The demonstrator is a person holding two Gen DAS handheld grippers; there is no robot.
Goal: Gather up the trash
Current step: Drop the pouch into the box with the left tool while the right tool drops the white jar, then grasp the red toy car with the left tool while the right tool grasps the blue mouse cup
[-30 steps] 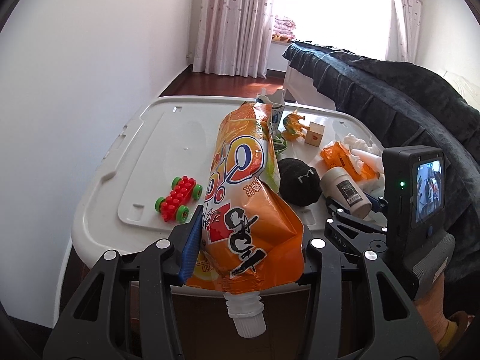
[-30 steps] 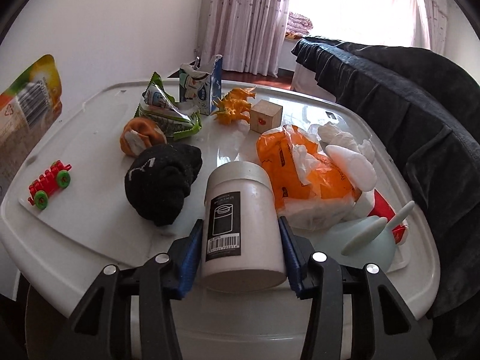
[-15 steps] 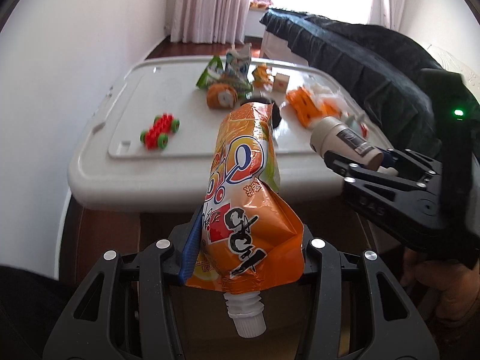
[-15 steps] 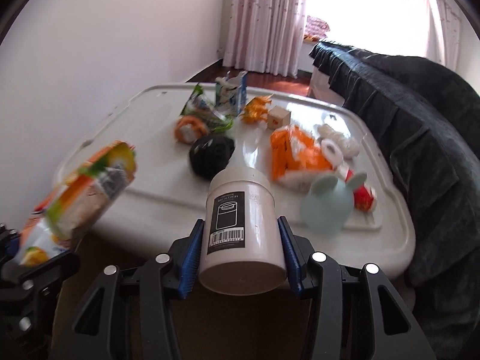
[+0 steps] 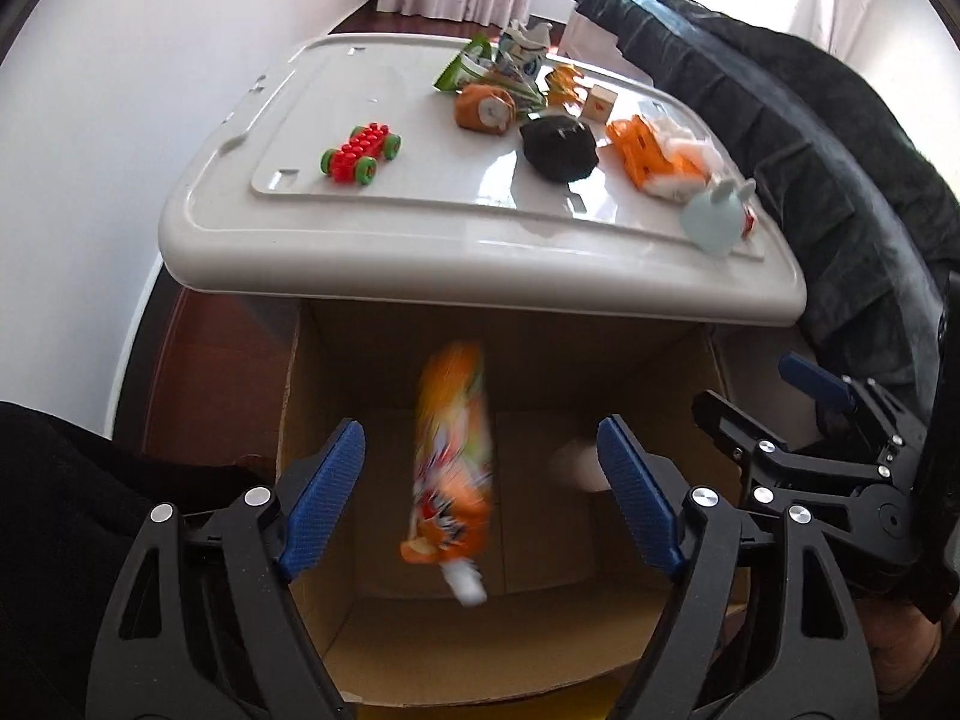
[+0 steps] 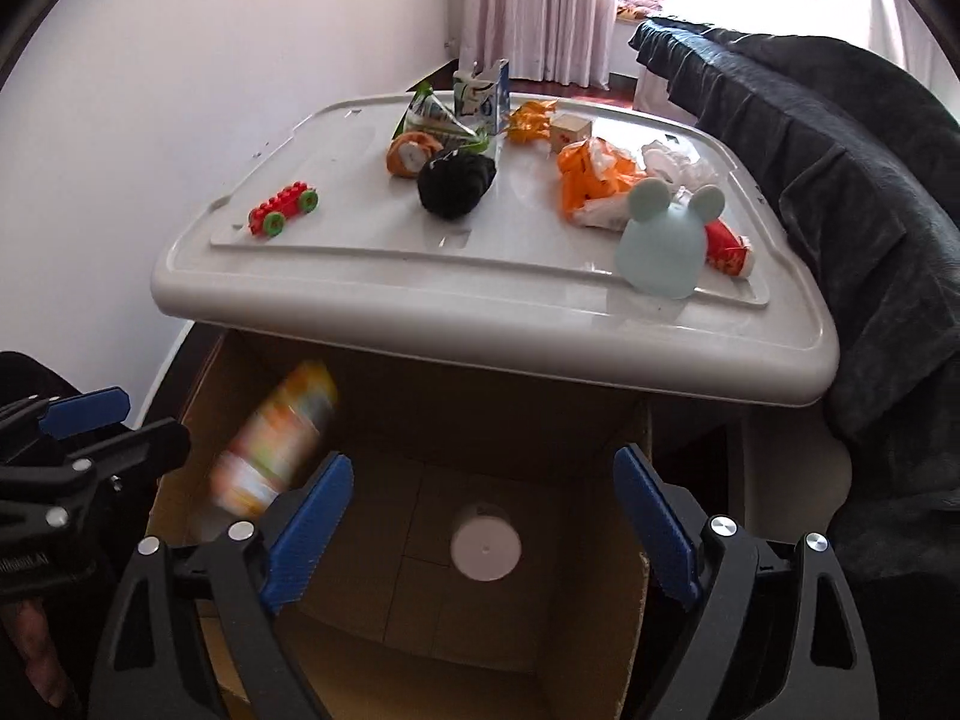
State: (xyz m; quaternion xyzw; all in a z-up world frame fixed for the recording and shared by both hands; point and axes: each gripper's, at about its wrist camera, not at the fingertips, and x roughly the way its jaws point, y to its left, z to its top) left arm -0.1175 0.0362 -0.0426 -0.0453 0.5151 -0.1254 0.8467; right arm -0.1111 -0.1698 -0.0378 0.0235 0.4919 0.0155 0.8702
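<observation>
Over the open cardboard box (image 5: 540,648), in the left wrist view, the left hand-held gripper (image 5: 480,498) has its blue pads spread wide with nothing between them, and the orange drink pouch (image 5: 453,462) shows as a blur in the gap below, long axis running away from the camera, spout end nearest, apparently dropping into the box. A pale blurred shape beside the right pad is probably the white bottle (image 5: 579,465). The right hand-held gripper (image 5: 774,414) enters at the right edge, also over the box. Beyond, the worktop (image 5: 420,258) carries the remaining items, among them an orange wrapper with tissue (image 5: 654,153) and a green wrapper (image 5: 468,66), well ahead and above. In the right wrist view, the right hand-held gripper (image 6: 480,516) is likewise spread and empty; the white bottle (image 6: 486,546) stands on the box floor directly below it, round end facing up. The pouch (image 6: 276,438) blurs at the left by the box wall. The orange wrapper (image 6: 594,180) lies ahead and slightly right, so I judge the right hand nearer to it.
</observation>
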